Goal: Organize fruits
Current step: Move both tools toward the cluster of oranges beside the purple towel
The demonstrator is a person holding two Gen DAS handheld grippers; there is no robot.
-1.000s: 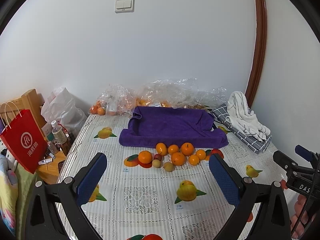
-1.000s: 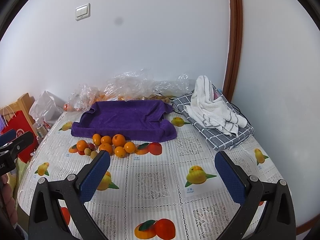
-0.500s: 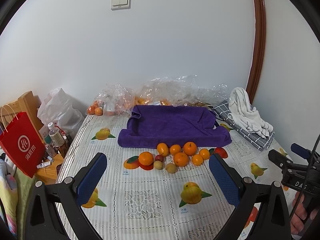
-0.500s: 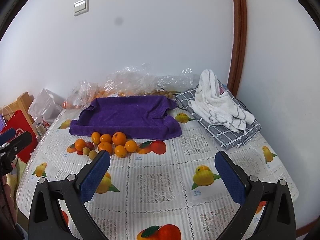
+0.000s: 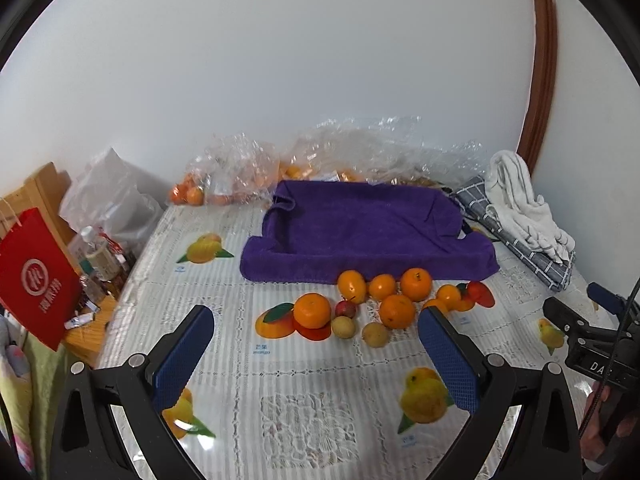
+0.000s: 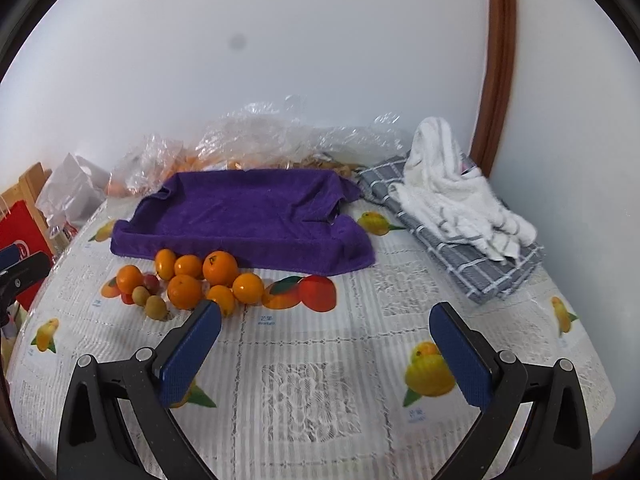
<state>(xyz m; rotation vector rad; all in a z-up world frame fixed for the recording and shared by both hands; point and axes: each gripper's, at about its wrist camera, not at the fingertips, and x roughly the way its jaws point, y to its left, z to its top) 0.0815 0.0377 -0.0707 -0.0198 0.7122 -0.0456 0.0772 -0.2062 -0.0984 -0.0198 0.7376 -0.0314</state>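
A cluster of several oranges (image 5: 397,310) (image 6: 219,267), a small red fruit (image 5: 345,309) (image 6: 151,281) and two small yellow-brown fruits (image 5: 343,327) (image 6: 155,307) lies on the fruit-print tablecloth, just in front of a purple towel (image 5: 368,224) (image 6: 248,212) shaped like a shallow tray. My left gripper (image 5: 316,332) is open, close in front of the cluster, with nothing between its fingers. My right gripper (image 6: 326,326) is open too, right of the cluster, its left finger (image 6: 192,350) near the closest orange. Nothing is held.
Clear plastic bags (image 5: 240,168) (image 6: 256,136) with more oranges lie behind the towel by the wall. White and grey checked cloths (image 5: 520,208) (image 6: 460,208) are piled at the right. A red paper bag (image 5: 36,276) and bottles (image 5: 100,256) stand left of the table.
Both grippers have moved forward toward the fruit; the cluster and the towel now look larger and closer. Both stay open and no fruit has moved.
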